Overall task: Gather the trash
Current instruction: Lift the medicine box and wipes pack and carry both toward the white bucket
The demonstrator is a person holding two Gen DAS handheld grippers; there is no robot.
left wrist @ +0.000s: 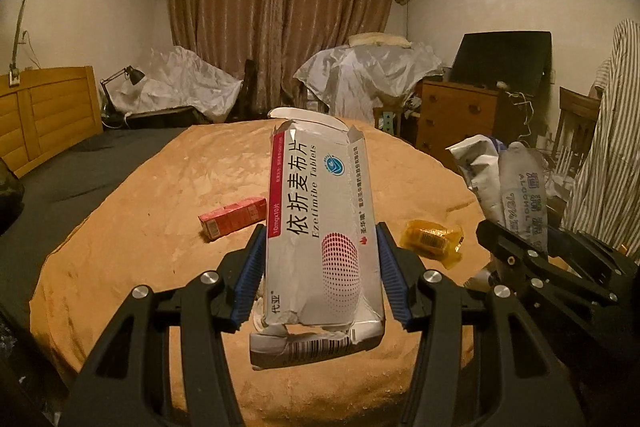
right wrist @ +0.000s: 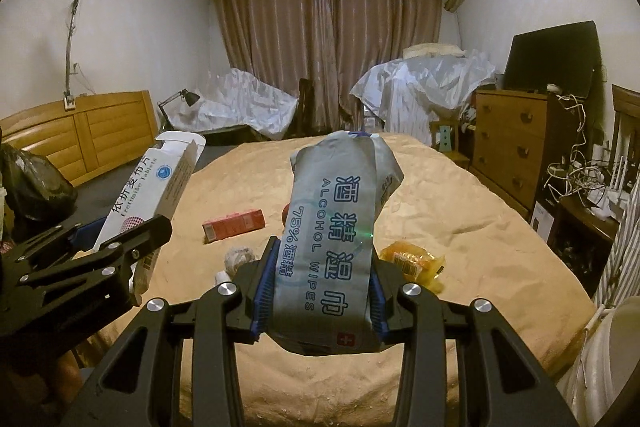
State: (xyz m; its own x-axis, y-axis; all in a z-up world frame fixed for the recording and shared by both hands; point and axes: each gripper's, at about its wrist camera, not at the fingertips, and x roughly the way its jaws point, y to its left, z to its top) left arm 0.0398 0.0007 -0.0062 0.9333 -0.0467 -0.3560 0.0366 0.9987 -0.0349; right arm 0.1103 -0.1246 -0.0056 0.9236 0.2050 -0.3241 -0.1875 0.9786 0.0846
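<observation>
My left gripper [left wrist: 322, 247] is shut on a crumpled white tablet box [left wrist: 320, 211] with red trim, held up over the bed. My right gripper [right wrist: 322, 263] is shut on a grey alcohol wipes pack [right wrist: 336, 219], also lifted above the bed. Each gripper shows in the other's view: the right gripper [left wrist: 516, 239] with its wipes pack [left wrist: 516, 187] at the right, the left gripper [right wrist: 128, 239] with its tablet box [right wrist: 152, 187] at the left. On the tan blanket [left wrist: 160, 207] lie a red carton [left wrist: 232, 219], a yellow wrapper [left wrist: 432, 239] and a crumpled white wad [right wrist: 239, 257].
A black bag [right wrist: 32, 183] sits at the left by the wooden headboard [right wrist: 100, 135]. A wooden dresser [right wrist: 512, 143] with a dark screen [right wrist: 552, 59] stands right of the bed, with tangled cables [right wrist: 576, 179] beside it. Covered furniture [right wrist: 420, 87] and curtains [right wrist: 332, 47] fill the far wall.
</observation>
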